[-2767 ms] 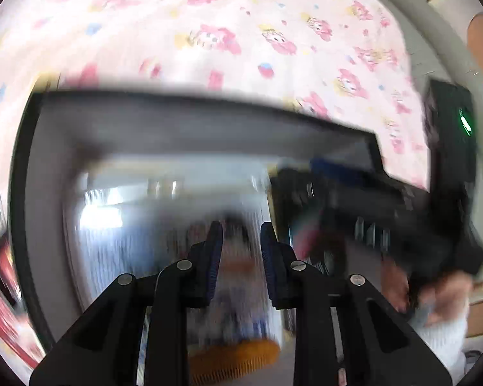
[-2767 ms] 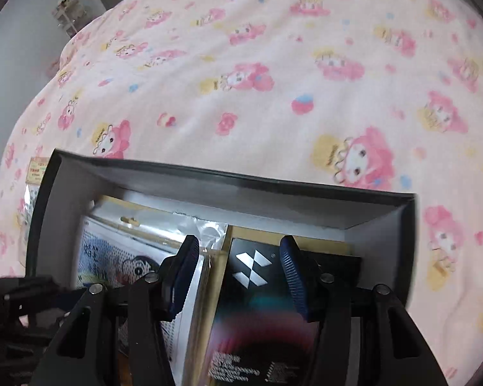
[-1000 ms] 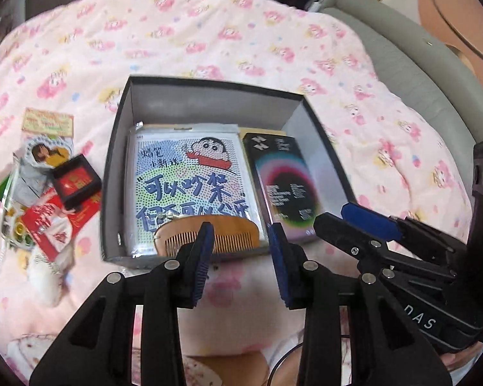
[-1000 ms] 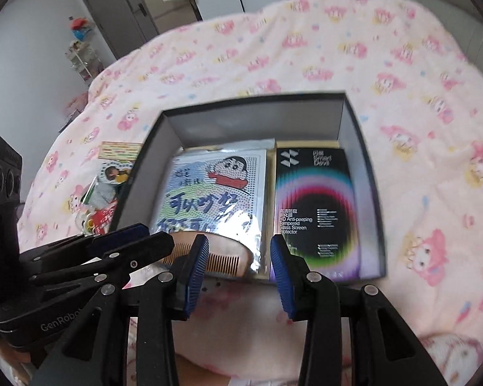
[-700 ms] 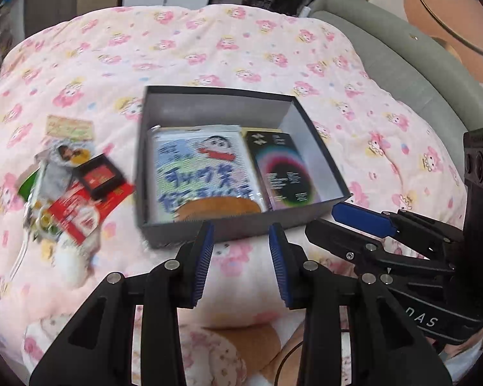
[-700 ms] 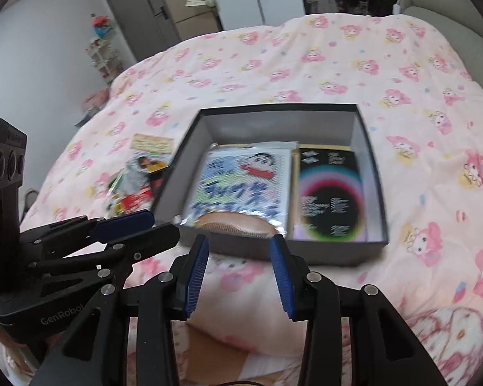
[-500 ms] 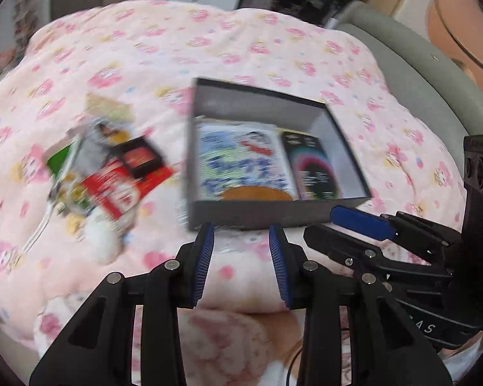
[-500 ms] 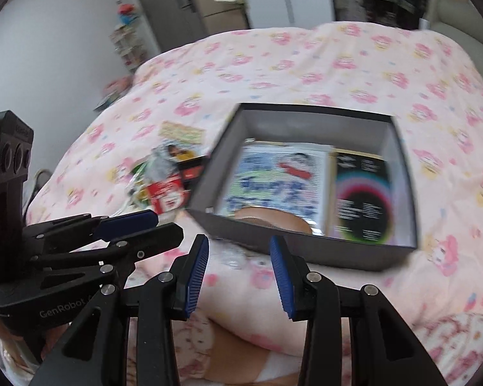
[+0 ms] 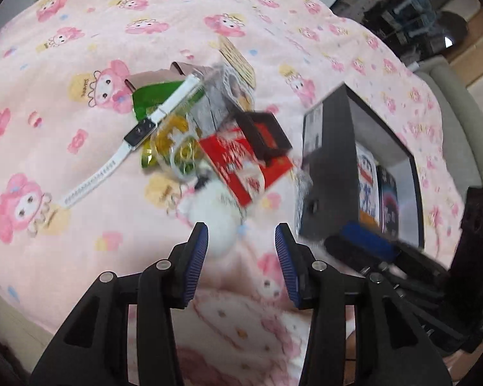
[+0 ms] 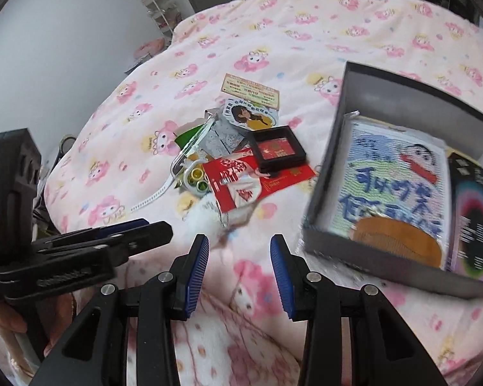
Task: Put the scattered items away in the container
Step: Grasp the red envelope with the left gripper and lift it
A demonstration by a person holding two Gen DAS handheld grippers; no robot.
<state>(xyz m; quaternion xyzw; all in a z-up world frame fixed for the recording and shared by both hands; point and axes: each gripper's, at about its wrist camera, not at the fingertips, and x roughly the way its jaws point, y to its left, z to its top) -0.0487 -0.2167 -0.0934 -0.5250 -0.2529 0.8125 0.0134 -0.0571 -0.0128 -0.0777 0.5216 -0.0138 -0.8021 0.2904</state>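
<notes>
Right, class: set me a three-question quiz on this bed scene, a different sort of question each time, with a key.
1. True or false: the wooden comb lies inside the grey box.
2. Which sits on top of the red packet? A) white watch B) black square case C) fluffy white ball
3. Fill in: the right gripper holds ____.

Key: 1 true; 2 B; 3 nothing.
</notes>
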